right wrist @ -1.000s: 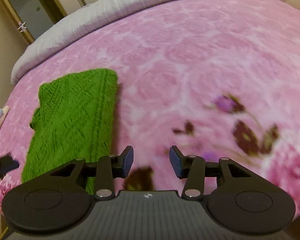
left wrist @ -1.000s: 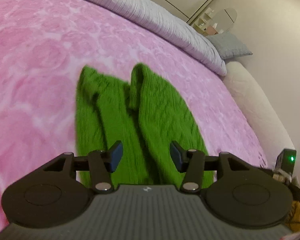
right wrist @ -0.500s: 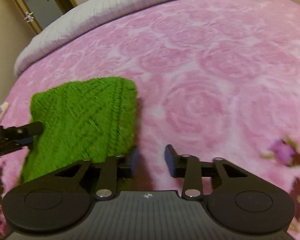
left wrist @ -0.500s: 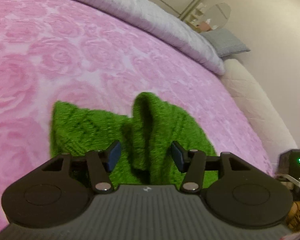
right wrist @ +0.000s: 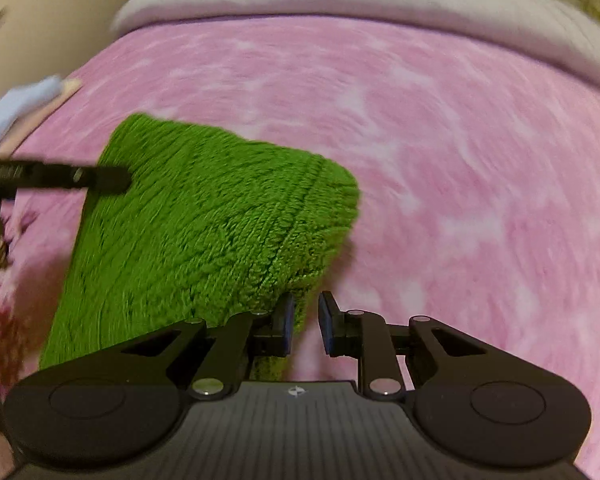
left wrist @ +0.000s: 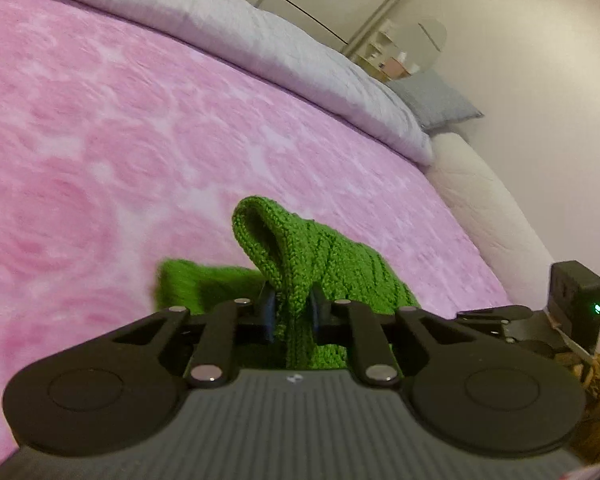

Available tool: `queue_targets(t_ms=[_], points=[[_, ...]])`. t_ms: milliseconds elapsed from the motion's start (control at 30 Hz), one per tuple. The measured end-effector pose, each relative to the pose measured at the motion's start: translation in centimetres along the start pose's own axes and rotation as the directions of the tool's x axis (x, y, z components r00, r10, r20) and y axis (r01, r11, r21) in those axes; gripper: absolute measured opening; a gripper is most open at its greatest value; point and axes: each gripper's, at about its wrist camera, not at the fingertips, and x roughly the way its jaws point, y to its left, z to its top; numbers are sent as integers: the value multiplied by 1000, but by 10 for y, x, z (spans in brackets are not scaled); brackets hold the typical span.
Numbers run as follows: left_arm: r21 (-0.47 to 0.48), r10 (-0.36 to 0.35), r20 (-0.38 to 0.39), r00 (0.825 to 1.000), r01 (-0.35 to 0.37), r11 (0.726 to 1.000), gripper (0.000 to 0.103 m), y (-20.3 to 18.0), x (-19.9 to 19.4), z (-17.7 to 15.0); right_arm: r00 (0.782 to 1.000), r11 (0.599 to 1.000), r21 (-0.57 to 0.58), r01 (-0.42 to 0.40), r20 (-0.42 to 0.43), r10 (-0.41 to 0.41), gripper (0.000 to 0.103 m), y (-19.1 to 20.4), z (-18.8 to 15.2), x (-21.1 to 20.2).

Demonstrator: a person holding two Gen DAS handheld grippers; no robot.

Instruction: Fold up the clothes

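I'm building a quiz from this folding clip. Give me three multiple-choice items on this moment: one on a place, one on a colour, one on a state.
1. What does the knitted garment lie on?
A. a wooden floor
B. a pink rose-patterned blanket
C. a chair seat

2. What colour is the knitted garment?
A. green
B. navy
C. white

3. How is the left gripper?
A. wide open above the cloth
B. shut on a fold of the garment
C. out of view

Key: 1 B, pink blanket surrounds the garment in both views. 2 A, the knit is bright green throughout. 3 B, in the left wrist view its pads press a raised ridge of the knit from both sides.
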Motion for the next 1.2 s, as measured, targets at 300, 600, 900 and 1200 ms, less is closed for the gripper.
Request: queue_targets(t_ms=[300, 600, 900, 1200], points=[[-79, 8, -51, 999, -12, 997, 13, 37, 8, -10, 999, 999, -17, -30, -10, 30, 24, 23, 4, 21], [-76, -26, -36, 999, 24, 997, 14, 29, 8, -10, 999, 998, 48, -30, 13, 30, 25, 8, -1, 13], [-78, -12, -53, 999, 8, 997, 14, 30, 14, -9, 999, 992, 120, -38, 31, 34, 28, -7, -13, 2], [-113, 30, -74, 997, -38, 993, 19, 43, 10, -18, 998, 995, 85, -61, 36, 58, 28, 11, -13, 16]])
